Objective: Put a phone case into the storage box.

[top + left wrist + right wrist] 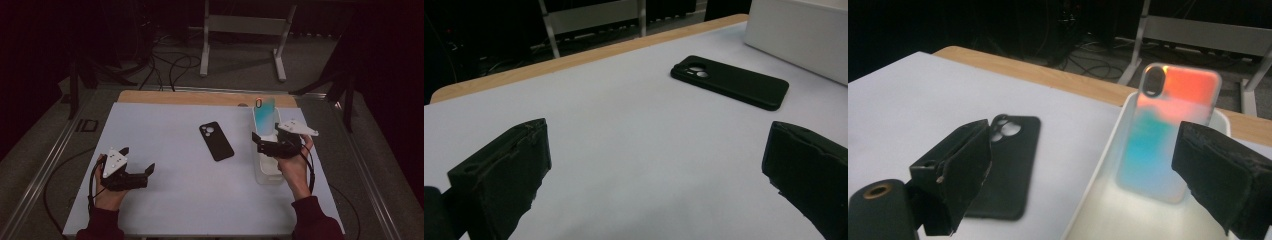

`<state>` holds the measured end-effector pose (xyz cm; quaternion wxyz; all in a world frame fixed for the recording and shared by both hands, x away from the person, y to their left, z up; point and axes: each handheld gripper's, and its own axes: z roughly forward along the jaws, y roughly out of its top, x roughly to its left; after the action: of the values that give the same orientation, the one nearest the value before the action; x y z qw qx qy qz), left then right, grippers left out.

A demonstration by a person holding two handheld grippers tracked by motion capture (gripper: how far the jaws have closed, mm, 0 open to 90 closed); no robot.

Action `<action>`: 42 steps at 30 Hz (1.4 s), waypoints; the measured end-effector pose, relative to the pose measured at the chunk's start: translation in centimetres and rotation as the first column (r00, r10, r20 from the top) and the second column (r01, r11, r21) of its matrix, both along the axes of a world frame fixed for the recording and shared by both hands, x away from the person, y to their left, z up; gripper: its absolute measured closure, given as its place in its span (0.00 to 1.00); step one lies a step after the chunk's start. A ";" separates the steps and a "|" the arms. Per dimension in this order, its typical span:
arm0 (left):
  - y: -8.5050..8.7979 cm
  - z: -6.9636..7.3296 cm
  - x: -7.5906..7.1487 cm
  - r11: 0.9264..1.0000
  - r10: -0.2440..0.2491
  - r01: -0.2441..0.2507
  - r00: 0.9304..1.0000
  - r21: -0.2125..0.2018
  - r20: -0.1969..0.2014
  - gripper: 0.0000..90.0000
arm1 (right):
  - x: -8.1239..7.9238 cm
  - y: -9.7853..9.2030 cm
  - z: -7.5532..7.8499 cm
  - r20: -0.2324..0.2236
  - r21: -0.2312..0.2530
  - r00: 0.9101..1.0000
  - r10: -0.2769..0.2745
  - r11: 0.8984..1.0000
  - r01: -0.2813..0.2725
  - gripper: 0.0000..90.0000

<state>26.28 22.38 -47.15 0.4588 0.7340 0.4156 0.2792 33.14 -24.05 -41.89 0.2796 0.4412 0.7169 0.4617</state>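
Looking down from the high view, the left gripper [136, 161] rests at seven o'clock on the white table [165, 200], jaws spread and empty. The right gripper [271, 134] sits at three o'clock over the white tray [265, 175], jaws apart, just beside the iridescent phone case [264, 116] standing upright in the tray. The black phone case [216, 140] lies flat at the centre.

From the left gripper view, the black phone case [730, 81] lies at one o'clock, beyond the gaping jaws.

From the right gripper view, the iridescent phone case [1168, 130] stands at one o'clock, between the parted jaws but farther off, ungripped; the black phone case [1008, 165] lies at nine o'clock.
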 end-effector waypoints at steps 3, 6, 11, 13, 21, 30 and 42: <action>-0.2 0.0 0.1 1.000 -0.004 0.004 1.000 0.005 -0.004 0.00 | -0.4 0.1 -0.2 0.005 -0.002 1.000 0.002 1.000 -0.002 0.09; -0.4 0.0 0.2 1.000 -0.008 0.009 1.000 0.006 -0.009 0.00 | -1.9 -0.2 -0.9 0.006 0.009 1.000 0.011 1.000 -0.011 0.09; -0.8 0.2 0.5 1.000 -0.018 0.018 1.000 0.012 -0.012 0.00 | -3.3 -0.5 -1.4 0.039 0.019 0.999 0.006 1.000 -0.006 0.09; -1.0 0.3 0.6 1.000 -0.026 0.026 1.000 0.011 -0.012 0.00 | -4.0 -0.7 -1.8 0.046 0.037 0.999 0.006 0.999 -0.008 0.09; -1.9 0.8 1.3 0.999 -0.048 0.048 0.999 0.007 -0.009 0.00 | -5.4 -1.2 -2.4 0.073 0.075 0.997 0.007 0.997 -0.013 0.10; -3.9 1.5 2.6 0.995 -0.094 0.094 0.996 0.018 -0.005 0.00 | -6.6 -1.5 -3.7 0.101 0.061 0.995 0.026 0.998 -0.032 0.09; -8.5 2.7 5.7 0.981 -0.191 0.191 0.982 0.016 -0.018 0.00 | -6.9 -2.0 -3.8 0.111 0.089 0.994 0.001 0.996 -0.011 0.10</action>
<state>32.03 13.87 -44.50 0.4738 0.7766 0.3447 0.2316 26.22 -26.03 -45.67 0.2974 0.4251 0.6801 0.5180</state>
